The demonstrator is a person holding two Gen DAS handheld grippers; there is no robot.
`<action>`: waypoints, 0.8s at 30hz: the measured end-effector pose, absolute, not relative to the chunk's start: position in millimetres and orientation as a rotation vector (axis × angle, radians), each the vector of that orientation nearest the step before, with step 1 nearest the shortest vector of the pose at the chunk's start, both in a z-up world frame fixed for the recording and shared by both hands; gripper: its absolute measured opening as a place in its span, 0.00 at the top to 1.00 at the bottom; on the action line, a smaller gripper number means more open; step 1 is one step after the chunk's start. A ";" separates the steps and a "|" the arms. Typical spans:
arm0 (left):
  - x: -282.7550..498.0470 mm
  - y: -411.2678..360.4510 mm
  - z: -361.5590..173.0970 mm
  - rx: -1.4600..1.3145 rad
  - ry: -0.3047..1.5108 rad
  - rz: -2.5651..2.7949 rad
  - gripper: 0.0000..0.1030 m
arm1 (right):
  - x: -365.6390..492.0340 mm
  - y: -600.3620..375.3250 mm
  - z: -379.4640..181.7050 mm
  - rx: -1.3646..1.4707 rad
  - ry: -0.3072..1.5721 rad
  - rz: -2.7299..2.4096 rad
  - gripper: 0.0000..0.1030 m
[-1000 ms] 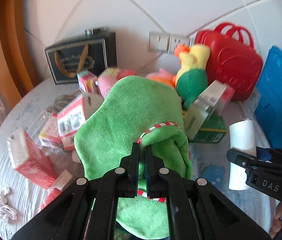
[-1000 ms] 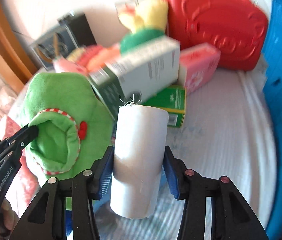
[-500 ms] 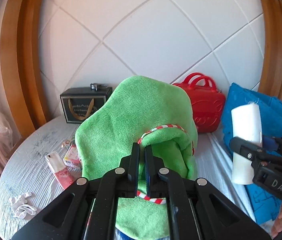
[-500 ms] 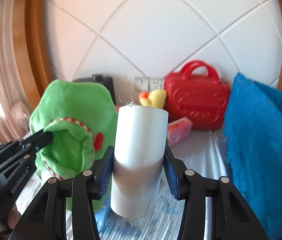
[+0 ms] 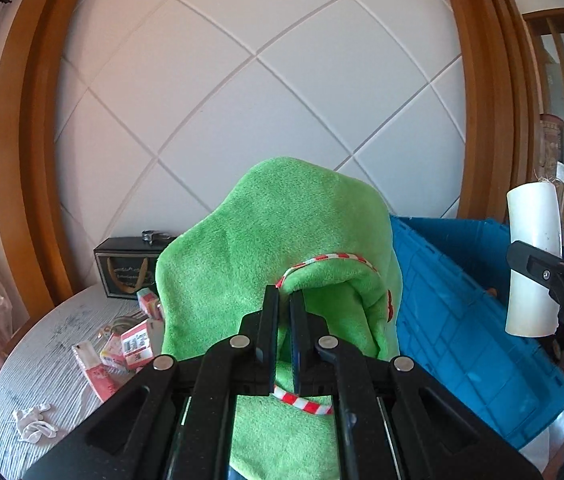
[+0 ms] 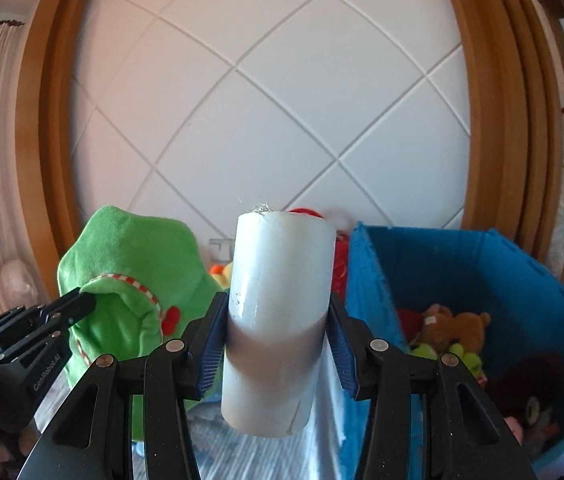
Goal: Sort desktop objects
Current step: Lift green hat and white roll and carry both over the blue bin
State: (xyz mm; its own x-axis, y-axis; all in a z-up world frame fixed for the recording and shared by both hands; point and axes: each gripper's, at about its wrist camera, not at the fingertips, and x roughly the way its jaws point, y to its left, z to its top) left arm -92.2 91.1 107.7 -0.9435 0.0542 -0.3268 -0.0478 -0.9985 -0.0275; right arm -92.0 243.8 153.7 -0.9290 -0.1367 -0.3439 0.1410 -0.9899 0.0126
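My left gripper is shut on a fold of a green plush toy with red-and-white striped trim, held up above the table. The same green plush toy and the left gripper show at the left of the right wrist view. My right gripper is shut on an upright white roll, its blue pads pressing both sides. That white roll appears at the right edge of the left wrist view. A blue crate stands to the right, with plush toys inside.
On the round grey table lie pink packets, a white scrap and a dark box by the wall. A red bag and yellow plush sit behind the roll. A white tiled wall and wooden frame stand behind.
Both grippers have risen well above the table with the green plush and the white roll still held, and shifted right toward the blue crate, whose inside now shows.
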 end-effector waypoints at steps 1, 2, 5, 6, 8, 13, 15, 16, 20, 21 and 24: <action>-90.7 105.7 114.6 -0.482 -0.025 3.038 0.95 | -88.5 255.3 156.7 0.513 0.013 -2.975 0.55; -89.1 117.8 120.7 -0.457 -0.025 3.030 0.95 | -84.0 270.2 160.7 0.497 0.005 -3.001 0.55; -84.4 159.3 142.7 -0.371 -0.027 3.004 0.95 | -72.0 315.0 173.5 0.453 -0.013 -3.071 0.55; -83.0 175.1 152.8 -0.332 -0.031 2.995 0.95 | -69.5 327.2 176.2 0.444 -0.014 -3.088 0.55; -80.1 200.4 169.0 -0.278 -0.039 2.977 0.95 | -65.5 352.2 180.1 0.427 -0.016 -3.126 0.55; -81.5 266.6 186.3 -0.279 -0.070 2.908 0.95 | -61.2 416.4 174.0 0.452 -0.030 -3.196 0.55; -87.6 300.1 180.9 -0.343 -0.048 2.877 0.95 | -57.9 440.4 168.0 0.488 -0.032 -3.214 0.55; -94.0 311.8 175.7 -0.380 -0.033 2.862 0.95 | -56.6 448.4 166.8 0.503 -0.032 -3.219 0.55; -111.7 365.6 145.8 -0.593 0.051 2.786 0.95 | -56.1 492.7 147.3 0.598 -0.033 -3.268 0.55; -117.9 378.7 136.2 -0.658 0.084 2.769 0.95 | -52.9 499.2 143.8 0.625 -0.032 -3.277 0.55; -123.2 404.8 113.4 -0.806 0.158 2.710 0.95 | -55.0 525.6 130.0 0.733 -0.057 -3.284 0.55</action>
